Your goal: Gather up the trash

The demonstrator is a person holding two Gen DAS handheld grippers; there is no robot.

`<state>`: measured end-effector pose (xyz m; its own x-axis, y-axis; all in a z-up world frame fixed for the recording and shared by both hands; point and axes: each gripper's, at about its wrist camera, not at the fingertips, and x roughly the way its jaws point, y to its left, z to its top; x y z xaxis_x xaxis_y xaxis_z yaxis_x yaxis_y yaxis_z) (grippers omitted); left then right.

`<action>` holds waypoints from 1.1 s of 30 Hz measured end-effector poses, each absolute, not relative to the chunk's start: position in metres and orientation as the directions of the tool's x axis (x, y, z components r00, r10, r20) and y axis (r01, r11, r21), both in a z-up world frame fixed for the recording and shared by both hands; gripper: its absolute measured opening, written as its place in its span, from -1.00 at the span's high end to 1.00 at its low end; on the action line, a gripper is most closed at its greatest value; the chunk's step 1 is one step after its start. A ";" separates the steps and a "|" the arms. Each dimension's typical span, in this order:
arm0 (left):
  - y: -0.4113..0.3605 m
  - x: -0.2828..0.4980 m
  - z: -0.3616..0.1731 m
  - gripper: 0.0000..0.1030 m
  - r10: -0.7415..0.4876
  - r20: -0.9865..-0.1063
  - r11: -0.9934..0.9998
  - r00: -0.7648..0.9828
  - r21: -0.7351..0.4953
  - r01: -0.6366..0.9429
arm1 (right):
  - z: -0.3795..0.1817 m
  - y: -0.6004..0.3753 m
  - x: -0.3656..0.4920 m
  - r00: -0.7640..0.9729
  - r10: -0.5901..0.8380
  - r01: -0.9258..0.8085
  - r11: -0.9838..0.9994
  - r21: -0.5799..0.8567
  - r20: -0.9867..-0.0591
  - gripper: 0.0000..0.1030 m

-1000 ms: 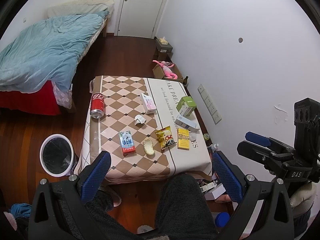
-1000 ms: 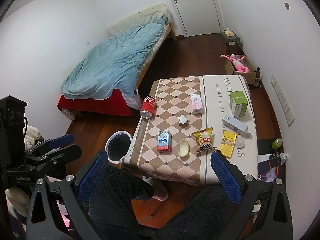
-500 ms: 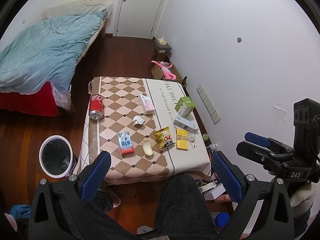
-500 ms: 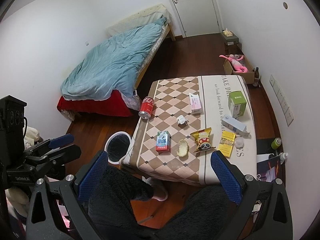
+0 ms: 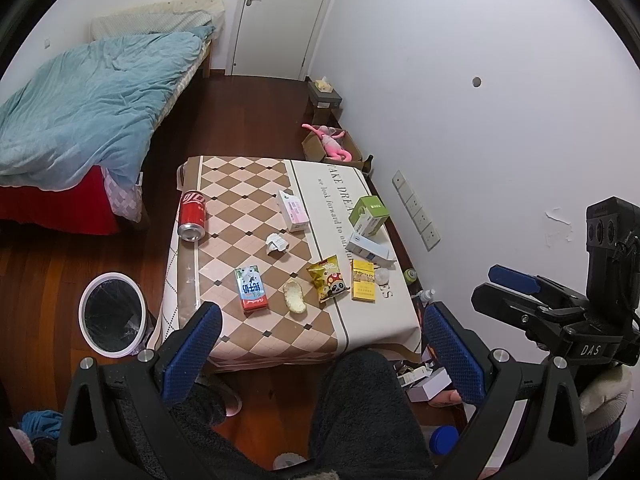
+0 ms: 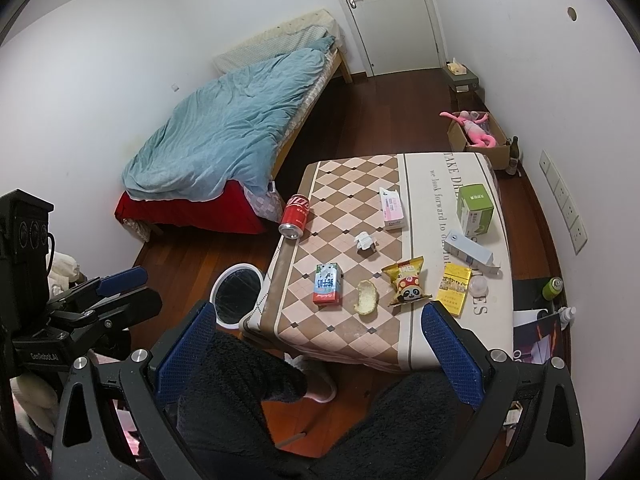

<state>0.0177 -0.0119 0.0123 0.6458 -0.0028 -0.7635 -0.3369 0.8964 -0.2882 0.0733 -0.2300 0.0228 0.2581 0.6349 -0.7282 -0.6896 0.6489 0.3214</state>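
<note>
Left wrist view: left gripper point(image 5: 320, 354) hanging wide open, holding nothing, above the person's lap. Lying on the checked table point(image 5: 276, 340): red cola can point(image 5: 192, 215) on its side, crumpled paper point(image 5: 277, 243), milk carton point(image 5: 250, 287), bread piece point(image 5: 294, 301), snack bag point(image 5: 328, 278), yellow packet point(image 5: 363, 285). Trash bin point(image 5: 111, 320) sitting on the floor just beside the table.

Right wrist view: right gripper point(image 6: 318, 356) hanging equally spread and empty. Cola can point(image 6: 295, 216) resting at the table point(image 6: 340, 340) edge; bin point(image 6: 237, 295) standing below it.

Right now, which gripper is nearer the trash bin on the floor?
Left. The left gripper hangs nearly above the trash bin, which sits beside its left finger. The right gripper is held farther over, toward the wall side.
</note>
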 end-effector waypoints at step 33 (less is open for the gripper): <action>-0.009 0.011 0.013 -1.00 -0.004 -0.761 0.897 0.649 -0.290 -0.334 | 0.024 -0.230 0.072 0.254 0.639 -0.689 0.646 0.328 -0.726 -1.00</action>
<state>0.0110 -0.0094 0.0134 0.6490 -0.0043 -0.7608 -0.3339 0.8969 -0.2899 0.0723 -0.2300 0.0241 0.2537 0.6390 -0.7261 -0.6893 0.6461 0.3277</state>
